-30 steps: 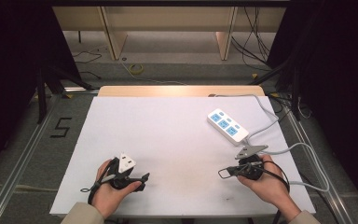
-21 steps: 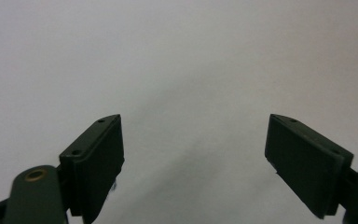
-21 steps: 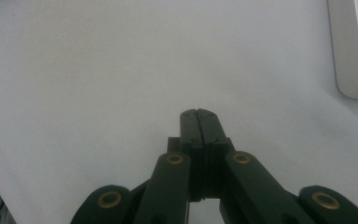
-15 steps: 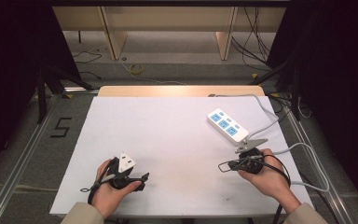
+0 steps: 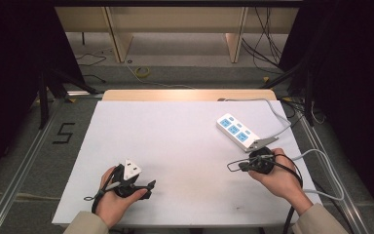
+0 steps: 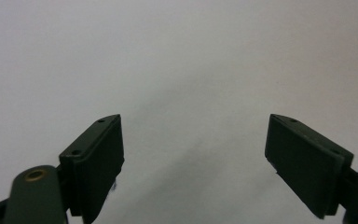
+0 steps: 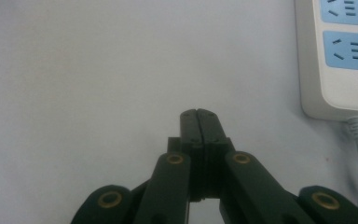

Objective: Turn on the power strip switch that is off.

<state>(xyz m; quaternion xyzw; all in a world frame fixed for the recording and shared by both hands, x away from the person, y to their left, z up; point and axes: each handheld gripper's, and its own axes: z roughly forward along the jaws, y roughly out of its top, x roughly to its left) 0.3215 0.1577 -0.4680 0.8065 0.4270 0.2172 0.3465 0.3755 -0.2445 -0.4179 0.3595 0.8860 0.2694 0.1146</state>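
While its fingers [image 7: 199, 122] are pressed together with nothing between them, the right gripper [image 5: 253, 163] hovers just beside the cable end of the white power strip [image 5: 236, 131]. Well apart from the strip, the left gripper [image 5: 143, 187] has its fingers [image 6: 93, 158] spread over bare white worktop [image 5: 185, 146].

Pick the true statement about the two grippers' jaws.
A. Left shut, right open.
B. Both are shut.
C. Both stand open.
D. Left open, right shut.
D: the left gripper shows its black jaws wide apart over the white table sheet, while the right gripper has its jaws pressed together, holding nothing.
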